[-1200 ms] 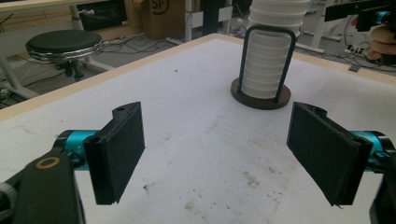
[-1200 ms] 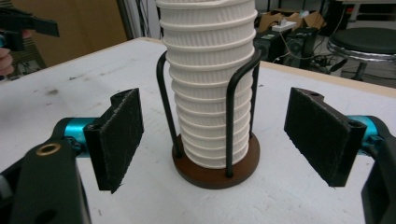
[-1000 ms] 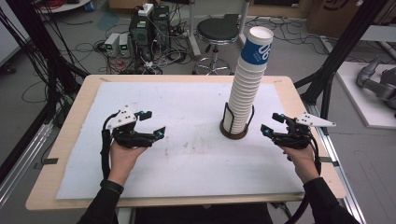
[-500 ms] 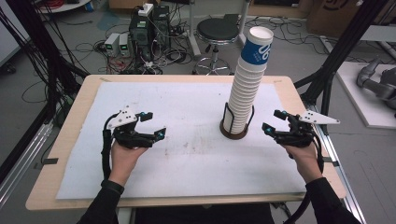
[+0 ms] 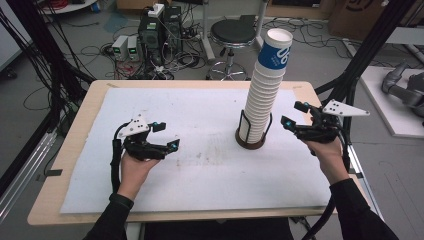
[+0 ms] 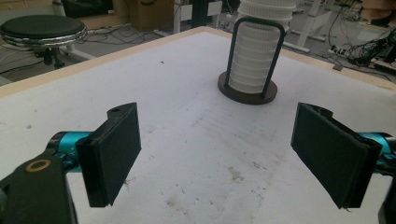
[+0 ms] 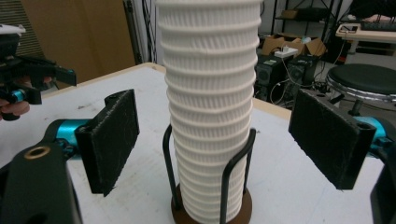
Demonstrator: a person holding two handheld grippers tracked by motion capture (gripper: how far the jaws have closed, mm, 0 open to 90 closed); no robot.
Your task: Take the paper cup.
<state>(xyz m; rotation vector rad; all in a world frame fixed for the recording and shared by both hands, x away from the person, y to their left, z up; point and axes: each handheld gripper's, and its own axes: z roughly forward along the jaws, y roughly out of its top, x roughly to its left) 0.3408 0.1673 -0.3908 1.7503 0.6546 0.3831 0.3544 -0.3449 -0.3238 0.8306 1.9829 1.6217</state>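
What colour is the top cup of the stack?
The top cup is blue with white lettering and a white rim, above plain white ribbed cups; the high view shows it best.

You are working at a light wooden table [image 5: 75,145] with a white, faintly stained mat [image 5: 200,125] lying over most of its top. Behind it, a round black stool [image 5: 233,34] is standing on a grey floor [image 5: 100,25] where loose cables [image 5: 95,55] are trailing everywhere. Electronic boxes [image 5: 159,27] are sitting just left of the stool. Black frame struts [image 5: 367,50] are slanting up at both sides of you. Cardboard boxes [image 5: 350,12] are resting at the far right, and even room light is falling without hard shadows.
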